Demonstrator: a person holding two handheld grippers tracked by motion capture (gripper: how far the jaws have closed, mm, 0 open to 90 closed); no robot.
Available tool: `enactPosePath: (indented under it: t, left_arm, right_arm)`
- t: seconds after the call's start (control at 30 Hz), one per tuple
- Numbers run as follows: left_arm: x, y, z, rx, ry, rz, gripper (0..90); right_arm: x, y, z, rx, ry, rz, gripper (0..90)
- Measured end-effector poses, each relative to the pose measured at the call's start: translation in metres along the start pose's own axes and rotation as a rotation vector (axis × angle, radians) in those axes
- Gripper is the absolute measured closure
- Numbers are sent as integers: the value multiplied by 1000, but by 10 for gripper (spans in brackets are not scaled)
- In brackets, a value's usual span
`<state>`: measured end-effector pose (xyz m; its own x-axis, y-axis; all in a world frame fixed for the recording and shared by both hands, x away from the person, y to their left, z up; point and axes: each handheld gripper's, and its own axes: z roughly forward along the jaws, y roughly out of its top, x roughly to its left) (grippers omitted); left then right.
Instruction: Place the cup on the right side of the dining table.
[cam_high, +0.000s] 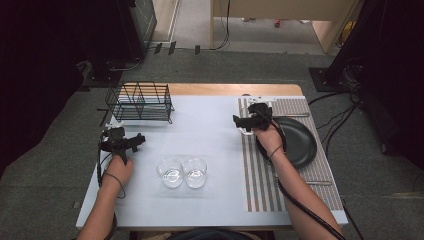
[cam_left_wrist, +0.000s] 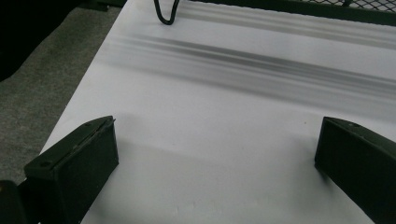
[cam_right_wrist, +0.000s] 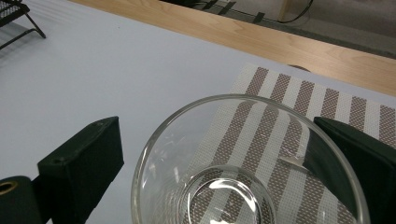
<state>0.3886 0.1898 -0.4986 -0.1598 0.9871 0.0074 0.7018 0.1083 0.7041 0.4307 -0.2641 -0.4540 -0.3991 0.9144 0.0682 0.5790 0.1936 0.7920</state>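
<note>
Bare forearms, a thin dark band at each wrist; matte black block-shaped gripper jaws, screw-holed; black trailing cables.

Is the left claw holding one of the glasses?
No, the left claw stands open over bare table, with nothing between its jaws.

the high view looks forward and down over my forearms onto the whole pale blue table top (cam_high: 210, 130), from well above. my left gripper view sits low and close over that same table top (cam_left_wrist: 210, 140), facing the black wire rack (cam_left_wrist: 280, 5) at the far edge. my right gripper view hovers close over the brown-striped woven placemat (cam_right_wrist: 299, 112), which the high view shares (cam_high: 260, 180).
</note>
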Motion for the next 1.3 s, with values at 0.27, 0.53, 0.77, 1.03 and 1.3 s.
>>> enactPosePath:
  t: [0.27, 0.53, 0.77, 1.03, 1.3]
  left_arm:
    - [0, 0, 0, 1, 0, 0, 0]
    - [0, 0, 0, 1, 1, 0, 0]
    - [0, 0, 0, 1, 1, 0, 0]
    - [0, 0, 0, 2, 1, 0, 0]
    - [0, 0, 0, 2, 2, 0, 0]
  right_arm:
    - [0, 0, -2, -3, 0, -7, 36]
    - [-1, 1, -8, -21, -5, -7, 36]
    - [0, 3, -11, -29, -6, -16, 37]
    - [2, 5, -14, -39, -8, -26, 37]
    - [2, 6, -17, -44, -11, -28, 38]
